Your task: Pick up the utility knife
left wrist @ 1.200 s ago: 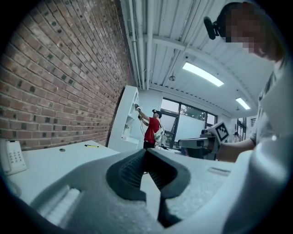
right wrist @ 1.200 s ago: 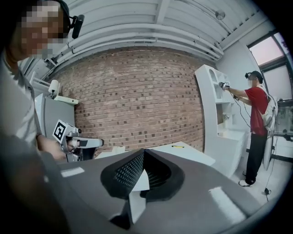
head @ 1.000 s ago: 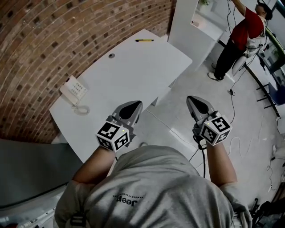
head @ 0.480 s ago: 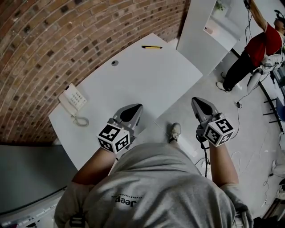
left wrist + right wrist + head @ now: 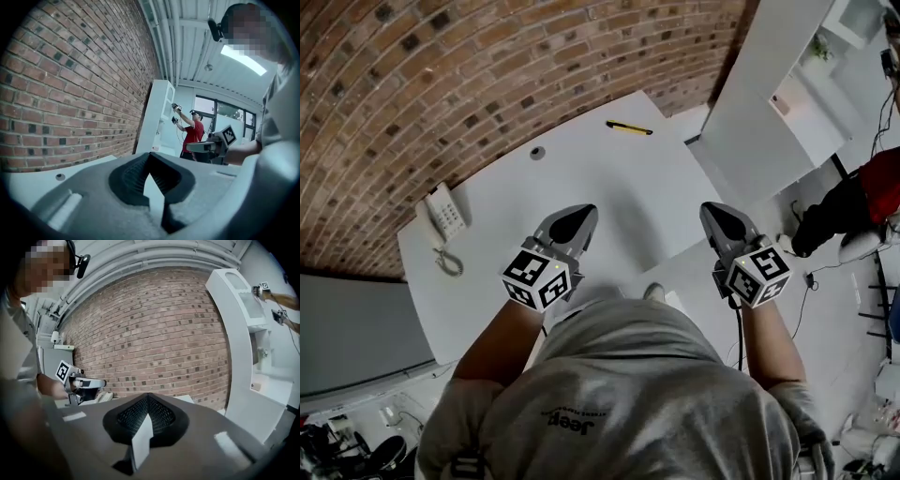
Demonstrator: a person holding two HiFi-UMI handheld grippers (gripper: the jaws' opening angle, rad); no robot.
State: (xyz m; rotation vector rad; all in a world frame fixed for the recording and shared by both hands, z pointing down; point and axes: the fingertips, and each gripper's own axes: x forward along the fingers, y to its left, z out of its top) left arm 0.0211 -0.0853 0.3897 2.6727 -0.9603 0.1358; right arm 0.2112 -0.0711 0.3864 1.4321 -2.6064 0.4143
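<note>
The utility knife (image 5: 629, 127), thin, yellow and black, lies at the far edge of the white table (image 5: 609, 187) close to the brick wall. My left gripper (image 5: 579, 214) is shut and empty, held over the table's near part, well short of the knife. My right gripper (image 5: 711, 209) is shut and empty too, level with the left, beyond the table's right edge over the floor. The left gripper view shows its jaws (image 5: 149, 155) meeting at the tips, with the right gripper (image 5: 206, 146) beside them. In the right gripper view the jaws (image 5: 148, 397) meet too. Neither gripper view shows the knife.
A white desk phone (image 5: 442, 214) sits at the table's left end, and a round cable hole (image 5: 537, 152) lies near the wall. A white shelf column (image 5: 769, 103) stands right of the table. A person in red (image 5: 872, 192) stands further right. The brick wall (image 5: 441, 75) runs behind.
Both grippers have moved forward toward the table together. The left one now hangs over the tabletop. The table and knife sit closer and more central in the head view.
</note>
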